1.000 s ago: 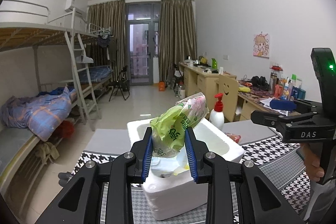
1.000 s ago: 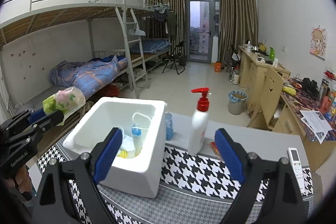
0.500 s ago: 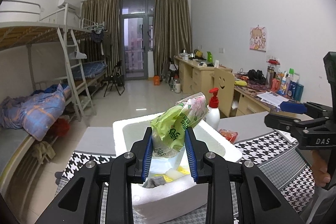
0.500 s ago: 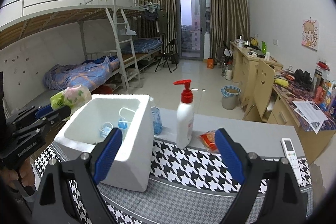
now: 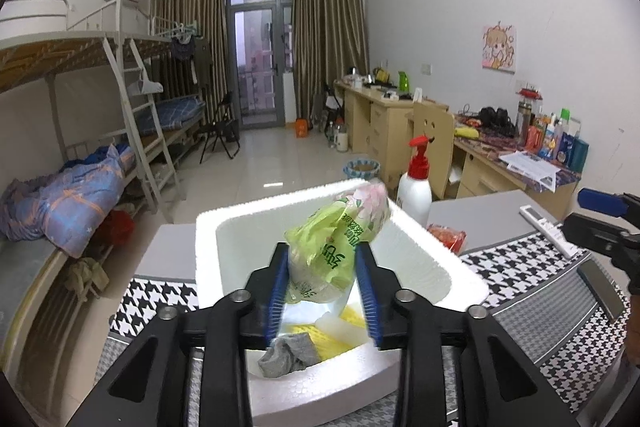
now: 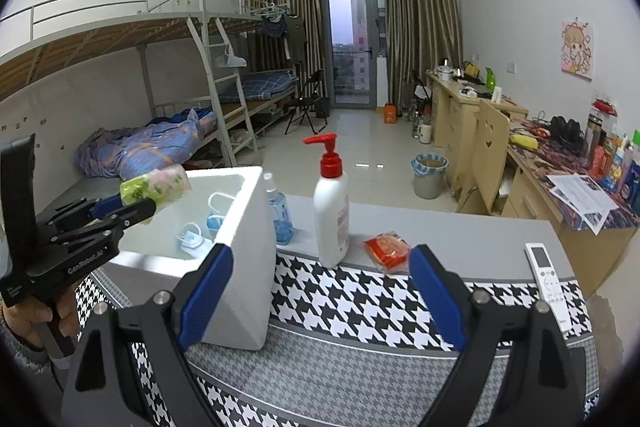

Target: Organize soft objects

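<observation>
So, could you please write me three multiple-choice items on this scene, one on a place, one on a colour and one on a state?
1. Where is the green tissue pack?
A. Lying on the houndstooth cloth
B. Between the left gripper's fingers, above the white foam box
C. Beside the remote control

2. What colour is the pump bottle's pump head?
A. Red
B. Blue
C. Black

3. How is the right gripper?
A. Shut on the orange packet
B. Shut on the pump bottle
C. Open, holding nothing

Answers:
1. B: the pack sits between the left gripper's blue pads, whose jaws are opening, over the white foam box.
2. A: the right wrist view shows a red head on a white body.
3. C: its pads stand wide apart, with only the houndstooth cloth between them.
</observation>
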